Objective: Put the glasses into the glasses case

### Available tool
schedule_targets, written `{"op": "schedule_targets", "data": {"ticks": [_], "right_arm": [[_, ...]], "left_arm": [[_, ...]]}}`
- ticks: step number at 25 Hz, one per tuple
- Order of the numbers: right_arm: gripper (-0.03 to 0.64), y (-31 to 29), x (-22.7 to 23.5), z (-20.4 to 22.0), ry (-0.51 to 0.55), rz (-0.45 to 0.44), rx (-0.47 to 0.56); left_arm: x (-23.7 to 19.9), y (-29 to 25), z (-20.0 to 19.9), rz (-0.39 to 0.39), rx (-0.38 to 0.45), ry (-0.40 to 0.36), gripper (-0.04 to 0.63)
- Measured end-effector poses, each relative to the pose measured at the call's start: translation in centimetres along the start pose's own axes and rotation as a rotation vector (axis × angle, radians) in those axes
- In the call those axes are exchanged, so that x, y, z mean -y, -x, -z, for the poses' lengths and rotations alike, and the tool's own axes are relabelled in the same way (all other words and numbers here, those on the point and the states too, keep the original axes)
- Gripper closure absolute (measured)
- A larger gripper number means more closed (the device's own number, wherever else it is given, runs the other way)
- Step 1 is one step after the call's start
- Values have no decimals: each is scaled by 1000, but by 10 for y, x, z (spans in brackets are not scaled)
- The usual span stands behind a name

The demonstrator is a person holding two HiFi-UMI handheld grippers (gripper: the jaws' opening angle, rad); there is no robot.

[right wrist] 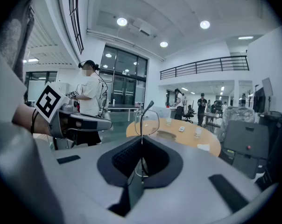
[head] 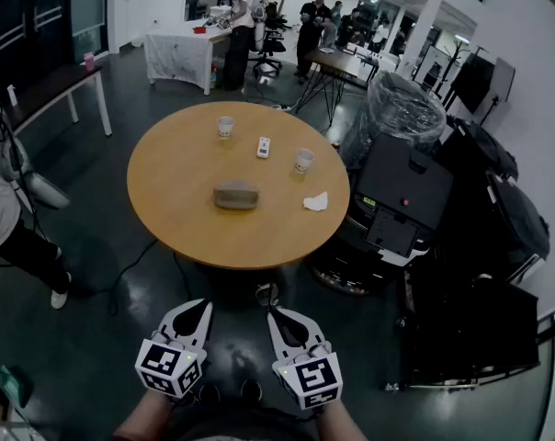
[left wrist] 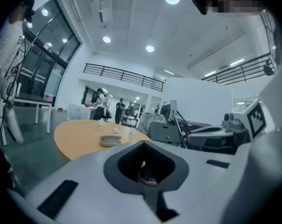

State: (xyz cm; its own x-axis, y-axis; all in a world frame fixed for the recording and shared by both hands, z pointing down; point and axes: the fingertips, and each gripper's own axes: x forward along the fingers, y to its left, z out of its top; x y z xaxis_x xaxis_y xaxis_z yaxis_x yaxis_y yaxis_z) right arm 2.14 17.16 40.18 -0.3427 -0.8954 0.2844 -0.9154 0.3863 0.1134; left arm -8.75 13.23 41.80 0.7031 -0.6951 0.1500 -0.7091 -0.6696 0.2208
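Note:
A grey-brown glasses case [head: 236,195] lies shut near the middle of the round wooden table [head: 186,232]. It also shows far off as the case [left wrist: 110,141] and the case [right wrist: 166,134]. Thin wire-frame glasses [right wrist: 146,120] stand up from my right gripper [right wrist: 142,143], which is shut on them. In the head view the glasses [head: 268,294] show faintly at the tip of the right gripper [head: 279,315]. My left gripper [head: 202,307] is beside it, low and well short of the table. The left gripper [left wrist: 145,143] is shut with nothing in it.
On the table stand two paper cups [head: 225,127] [head: 303,160], a white remote [head: 264,147] and a crumpled tissue [head: 316,201]. A black machine [head: 402,200] crowds the table's right side. A person [head: 2,209] stands at the left. Dark floor lies between me and the table.

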Motion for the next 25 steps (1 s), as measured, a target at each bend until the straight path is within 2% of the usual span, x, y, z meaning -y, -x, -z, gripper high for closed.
{"op": "schedule_targets", "data": {"ticks": [14,25], "right_arm": [[623,0,5,2,21,4,-7],[624,0,15,7,-15,5,0]], "left_arm": [[8,-7,6,22,-7,-7,589],[12,-12,8,8,-15,-14,589]]}}
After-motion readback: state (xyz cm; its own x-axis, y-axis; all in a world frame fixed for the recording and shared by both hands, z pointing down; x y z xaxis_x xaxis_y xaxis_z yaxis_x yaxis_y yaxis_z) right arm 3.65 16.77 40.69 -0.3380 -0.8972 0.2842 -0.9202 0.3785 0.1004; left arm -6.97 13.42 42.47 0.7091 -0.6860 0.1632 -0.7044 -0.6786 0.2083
